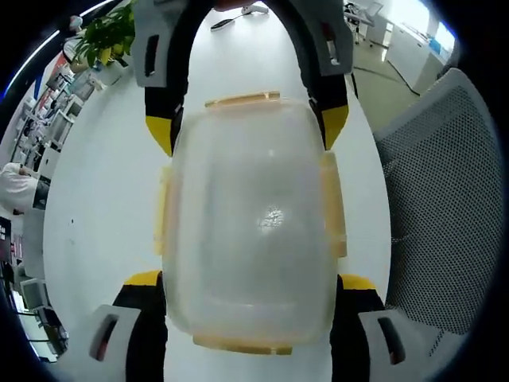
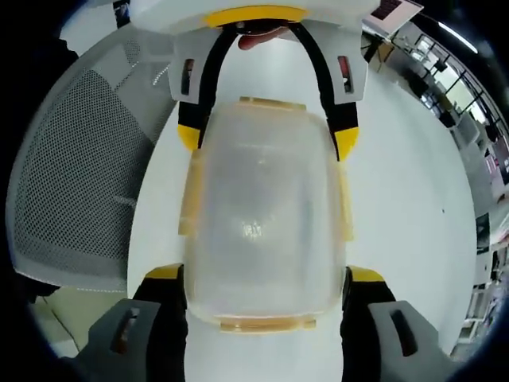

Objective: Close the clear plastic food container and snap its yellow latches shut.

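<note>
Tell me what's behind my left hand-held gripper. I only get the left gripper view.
Observer: In the right gripper view, a fingertip shows behind the left hand-held gripper, between its black arms.
Operator: Anything past that?
Observer: The white table runs on to its curved edge, with office furniture beyond it.
Operator: Any marking on the body?
Observer: A yellow band crosses its top.
</note>
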`<move>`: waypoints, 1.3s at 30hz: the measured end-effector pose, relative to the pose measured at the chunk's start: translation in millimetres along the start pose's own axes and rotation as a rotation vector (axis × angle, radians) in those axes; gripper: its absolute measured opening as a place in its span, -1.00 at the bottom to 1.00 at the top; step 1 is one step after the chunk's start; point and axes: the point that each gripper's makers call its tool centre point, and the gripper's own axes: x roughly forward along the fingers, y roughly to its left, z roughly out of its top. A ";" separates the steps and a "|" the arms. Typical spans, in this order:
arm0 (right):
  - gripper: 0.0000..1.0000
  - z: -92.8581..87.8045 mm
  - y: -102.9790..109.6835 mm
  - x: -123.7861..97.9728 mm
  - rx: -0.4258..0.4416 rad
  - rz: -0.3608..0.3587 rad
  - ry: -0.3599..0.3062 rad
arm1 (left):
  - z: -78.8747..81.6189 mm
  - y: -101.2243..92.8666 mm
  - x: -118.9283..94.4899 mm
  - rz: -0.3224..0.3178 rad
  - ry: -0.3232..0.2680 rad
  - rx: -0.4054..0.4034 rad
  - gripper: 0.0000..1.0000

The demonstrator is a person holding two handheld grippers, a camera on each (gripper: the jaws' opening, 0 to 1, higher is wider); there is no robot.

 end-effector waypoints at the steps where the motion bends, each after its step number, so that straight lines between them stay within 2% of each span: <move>1: 0.55 0.7 -0.1 0.3 0.000 0.000 0.000 | -1.6 0.2 -0.5 0.000 0.002 0.000 0.66; 12: 0.55 24.2 -7.6 10.2 0.014 -0.005 0.009 | -27.2 7.4 -5.3 0.012 0.005 0.017 0.66; 15: 0.55 33.8 -11.7 13.5 0.036 -0.012 0.002 | -37.5 12.9 -4.4 0.030 0.026 0.045 0.66; 20: 0.55 39.9 -18.2 17.1 0.045 -0.015 0.009 | -46.3 20.9 -6.2 0.023 0.022 0.058 0.66; 30: 0.54 44.8 -28.9 20.0 0.046 -0.013 0.004 | -52.1 31.1 -6.3 0.018 0.010 0.052 0.66; 39: 0.54 48.8 -50.1 23.9 0.052 -0.018 0.005 | -58.7 52.0 -3.5 0.019 0.014 0.059 0.66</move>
